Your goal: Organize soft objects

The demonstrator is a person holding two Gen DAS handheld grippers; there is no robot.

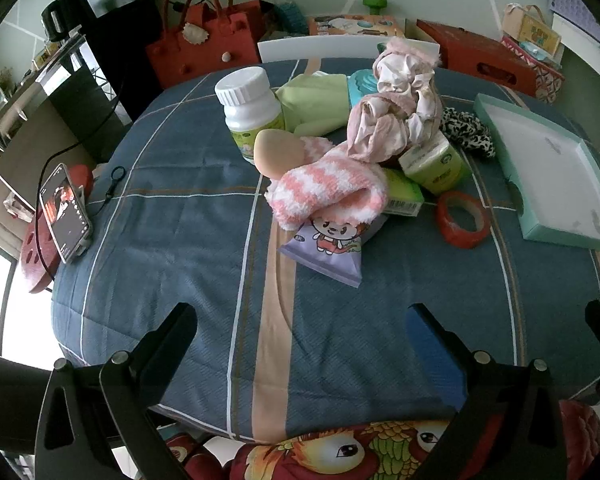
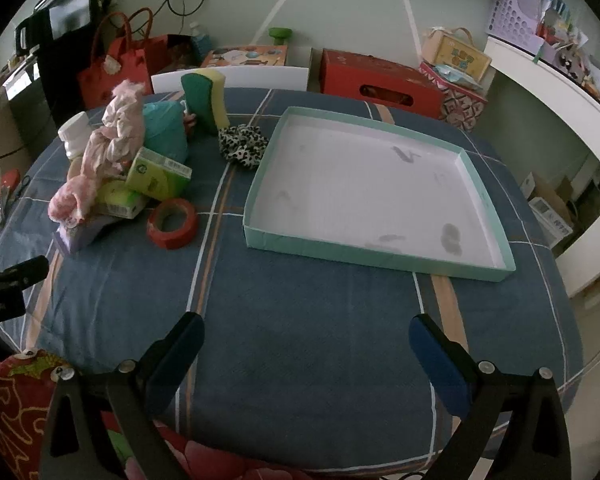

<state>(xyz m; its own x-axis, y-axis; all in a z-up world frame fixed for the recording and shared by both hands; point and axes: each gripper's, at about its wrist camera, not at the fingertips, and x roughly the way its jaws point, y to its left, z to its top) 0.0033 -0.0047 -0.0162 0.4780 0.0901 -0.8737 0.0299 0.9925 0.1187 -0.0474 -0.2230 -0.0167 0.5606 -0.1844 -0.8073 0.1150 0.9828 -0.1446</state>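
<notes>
- Left gripper (image 1: 302,316) with black fingers spread wide apart, holding nothing, hanging over the blue checked tablecloth (image 1: 172,208).
- Right gripper (image 2: 306,328) with blue finger pads (image 2: 440,364) also wide apart, holding nothing, over bare cloth near the table's front edge.
- Fluffy pink and white striped sock (image 1: 328,188) lying on top of a purple cartoon snack packet (image 1: 328,248), in the pile at the middle of the table.
- Crumpled pale pink cloth (image 1: 396,108) heaped higher up on the pile, resting on green tissue packs (image 1: 436,164).
- Black and white spotted hair scrunchie (image 2: 242,146) just beside the flat mint green box lid with a white inside (image 2: 380,256).
- Green and yellow sponge (image 2: 204,98) standing upright behind the scrunchie.
- Red tape roll (image 2: 172,224) lying flat between the pile and the box lid.
- White plastic bottle (image 1: 250,110) on the left of the pile.
- Phone (image 1: 66,214) propped up at the table's left edge.
</notes>
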